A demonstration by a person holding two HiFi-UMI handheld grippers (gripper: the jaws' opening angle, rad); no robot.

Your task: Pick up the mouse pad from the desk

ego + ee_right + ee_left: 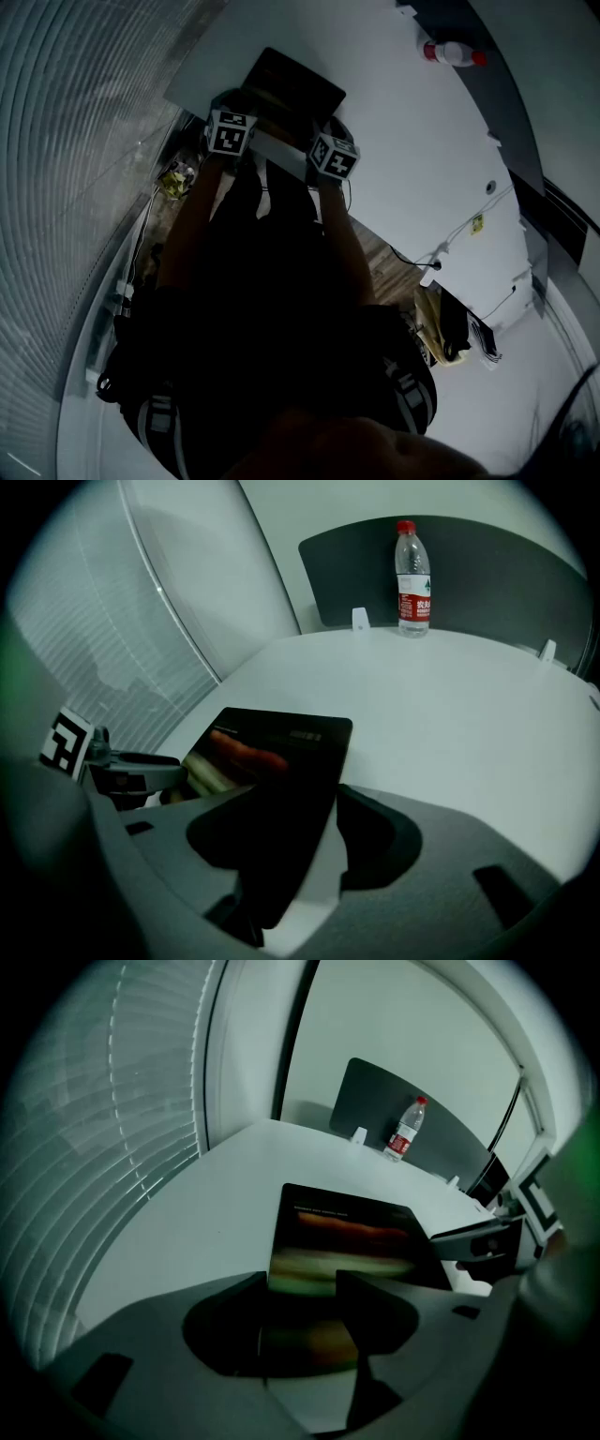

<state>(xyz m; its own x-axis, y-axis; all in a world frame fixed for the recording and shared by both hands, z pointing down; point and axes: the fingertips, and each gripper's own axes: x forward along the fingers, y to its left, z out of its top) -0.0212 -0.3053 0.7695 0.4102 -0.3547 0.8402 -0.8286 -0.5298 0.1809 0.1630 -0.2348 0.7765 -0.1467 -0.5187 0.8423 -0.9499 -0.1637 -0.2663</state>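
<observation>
In the head view, two grippers, the left gripper and the right gripper, each carrying one marker cube, sat side by side at the near edge of the single mouse pad. The pad lay flat near a corner of the white desk. One water bottle was at the desk's far side, well apart from the pad. The person's dark clothing filled the lower middle of the view, and the jaw tips were lost in shade.

In the left gripper view, its two jaws stood wide apart and gripped nothing. The pad's near edge lay between them on the desk, and its right part ran under the right jaw. The pad was a dark, glossy rectangle with rounded corners, with reddish and pale green bands smeared across it. A line of print near its far edge was too small to read. The other gripper was cut off at the frame's right.

In the right gripper view, its jaws were likewise spread, with the pad's near right part between them, unclamped. The left jaw's outline merged with the dark pad. The bottle stood upright before one dark divider panel.
</observation>
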